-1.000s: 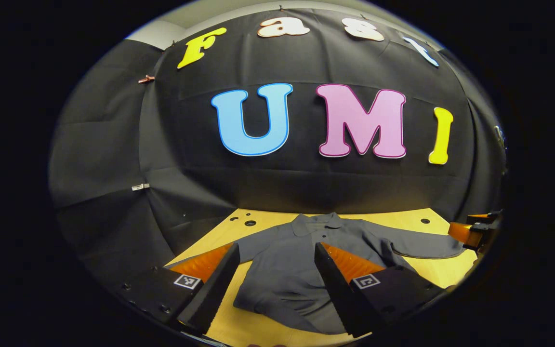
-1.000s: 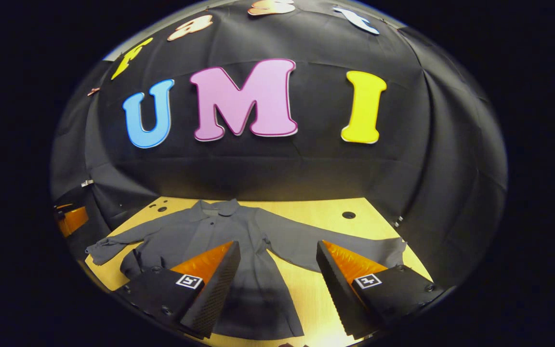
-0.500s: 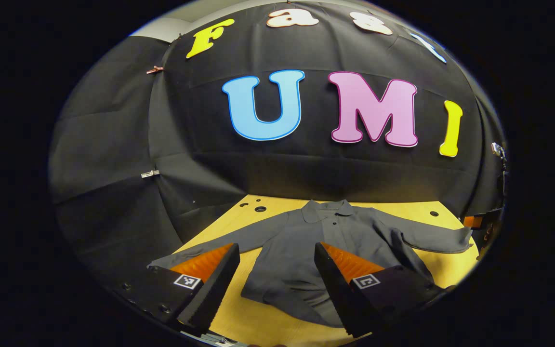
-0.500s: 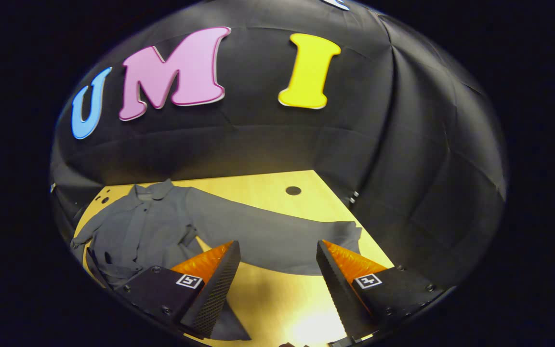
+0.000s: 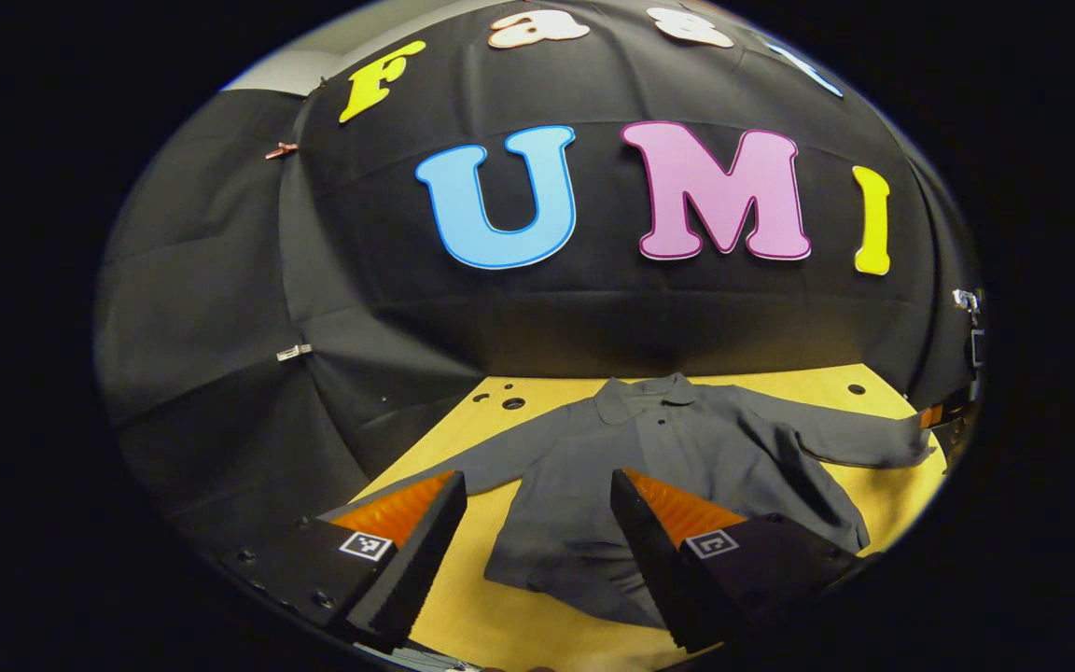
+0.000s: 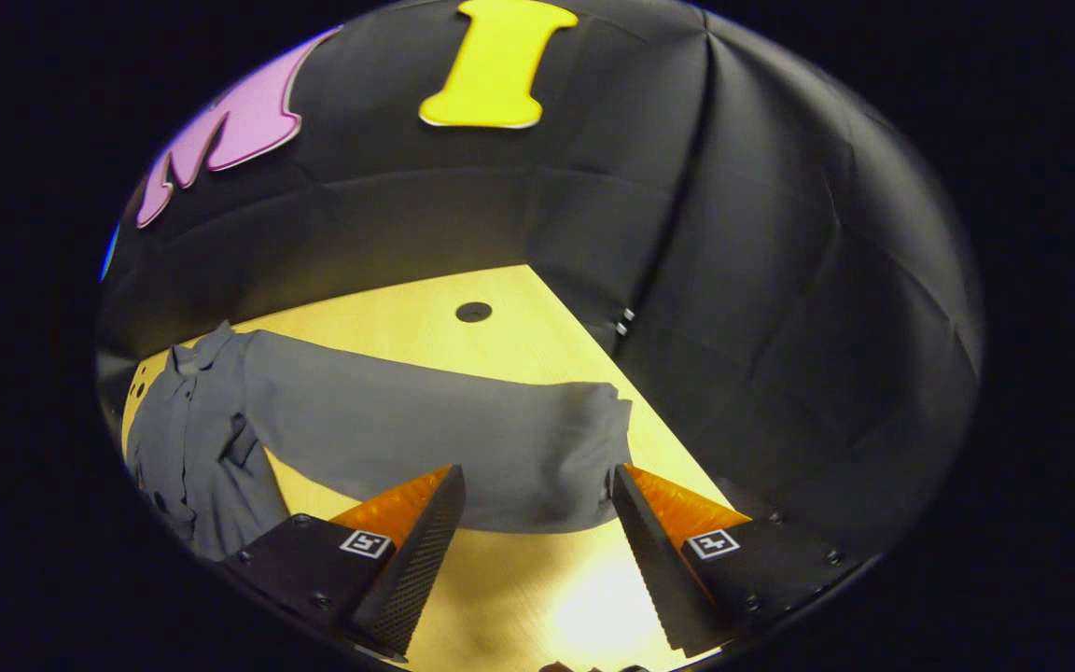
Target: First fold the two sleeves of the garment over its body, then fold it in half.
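A dark grey collared shirt (image 5: 649, 467) lies flat on the wooden table (image 5: 519, 616), collar toward the back wall, both sleeves spread out sideways. My left gripper (image 5: 533, 532) hovers open above the shirt's lower left body, near the hem. In the right gripper view the shirt's body (image 6: 183, 439) lies at the far left and one long sleeve (image 6: 425, 429) stretches across to its cuff (image 6: 593, 448). My right gripper (image 6: 537, 532) is open just in front of that cuff end, with the sleeve lying between and beyond its fingers, not clamped.
The table (image 6: 519, 597) has round holes (image 6: 473, 312) near its back edge and ends at the black cloth wall on the right. At the far right of the left gripper view, part of the other gripper (image 5: 931, 415) peeks in by the sleeve end.
My right gripper has swung to the right and moved in on the sleeve's cuff, which now looms larger. The left gripper view has shifted slightly; the shirt has not moved.
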{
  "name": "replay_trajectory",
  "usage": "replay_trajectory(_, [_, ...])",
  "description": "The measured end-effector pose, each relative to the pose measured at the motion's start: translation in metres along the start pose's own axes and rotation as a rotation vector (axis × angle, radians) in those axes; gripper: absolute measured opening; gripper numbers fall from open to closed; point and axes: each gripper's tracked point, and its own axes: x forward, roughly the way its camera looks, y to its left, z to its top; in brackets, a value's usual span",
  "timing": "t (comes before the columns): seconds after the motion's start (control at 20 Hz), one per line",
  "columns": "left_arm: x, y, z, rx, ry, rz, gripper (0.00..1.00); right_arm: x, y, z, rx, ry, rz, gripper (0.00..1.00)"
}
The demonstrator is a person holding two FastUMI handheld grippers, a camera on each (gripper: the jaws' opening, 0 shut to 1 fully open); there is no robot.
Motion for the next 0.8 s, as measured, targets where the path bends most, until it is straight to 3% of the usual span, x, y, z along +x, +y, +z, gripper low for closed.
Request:
replay_trajectory(0.35, [-0.006, -0.018, 0.005, 0.097, -0.017, -0.021, 0.98, 0.051, -0.038, -0.027, 0.102, 0.143, -0.079, 0.98])
replay_trajectory(0.8, [-0.009, -0.037, 0.000, 0.106, 0.022, -0.050, 0.98, 0.085, -0.037, -0.051, 0.108, 0.234, -0.058, 0.99])
